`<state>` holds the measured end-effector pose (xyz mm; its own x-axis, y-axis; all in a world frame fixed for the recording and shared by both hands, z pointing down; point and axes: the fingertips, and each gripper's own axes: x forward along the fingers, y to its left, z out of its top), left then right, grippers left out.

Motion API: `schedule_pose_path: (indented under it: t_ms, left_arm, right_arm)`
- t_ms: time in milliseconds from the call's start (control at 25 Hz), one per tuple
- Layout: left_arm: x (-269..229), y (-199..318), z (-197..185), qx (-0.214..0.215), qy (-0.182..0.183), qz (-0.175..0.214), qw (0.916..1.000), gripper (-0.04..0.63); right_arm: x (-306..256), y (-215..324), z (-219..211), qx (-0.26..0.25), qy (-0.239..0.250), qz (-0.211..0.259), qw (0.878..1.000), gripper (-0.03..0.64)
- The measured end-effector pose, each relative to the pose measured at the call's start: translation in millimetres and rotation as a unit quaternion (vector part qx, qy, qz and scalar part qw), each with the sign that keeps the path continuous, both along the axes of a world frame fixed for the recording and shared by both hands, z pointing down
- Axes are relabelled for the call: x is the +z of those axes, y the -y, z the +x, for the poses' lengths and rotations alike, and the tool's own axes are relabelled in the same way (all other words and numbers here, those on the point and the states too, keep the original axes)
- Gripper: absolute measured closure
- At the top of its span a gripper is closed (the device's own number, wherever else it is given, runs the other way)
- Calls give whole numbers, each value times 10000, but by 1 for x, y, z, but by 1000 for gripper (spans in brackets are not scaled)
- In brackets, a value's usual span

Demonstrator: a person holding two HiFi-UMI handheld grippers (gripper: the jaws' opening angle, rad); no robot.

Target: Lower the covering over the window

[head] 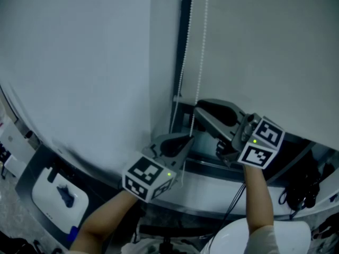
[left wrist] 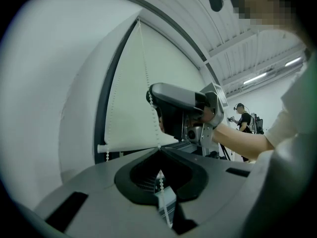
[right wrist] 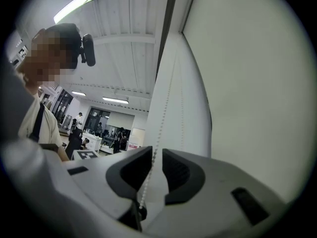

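Pale wall and a white fabric roller blind (head: 265,52) fill the head view. Both forearms reach forward, the left hand-held gripper (head: 185,141) lower than the right hand-held gripper (head: 200,110), both at the white bead chain (head: 201,52) beside the blind's edge.

Left gripper view: smooth grey jaws pinched together on the chain.

Right gripper view: jaws narrowly apart, with the chain running through the gap.
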<state>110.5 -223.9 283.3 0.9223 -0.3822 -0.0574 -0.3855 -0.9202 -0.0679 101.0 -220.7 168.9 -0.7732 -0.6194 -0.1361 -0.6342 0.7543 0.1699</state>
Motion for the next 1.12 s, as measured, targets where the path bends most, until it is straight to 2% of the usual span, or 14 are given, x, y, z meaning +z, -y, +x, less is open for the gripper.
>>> schedule_pose_path:
  t_ms: [440,600,800,920,1120]
  left_arm:
    - [40,-7,6,85,129,-261,9995,577]
    - [49,-5,5,81,120,-297,9995,577]
    - [51,-2,4,65,171,-248,9995,577]
    - [47,-2,4,98,183,-155,9997,577]
    - [39,-3,-10,299,29,-278,9992,577]
  right_arm:
    - [-6,2,-12,-74,-172,80,9998,545]
    - [-7,0,-14,-97,-239,179,9995,574]
    - [-7,0,-12,-186,-45,208,9996,592]
    - [-8,1,-10,-77,-50,363,9993,592]
    - [-7,1,-1,157,-66,554,9983,594]
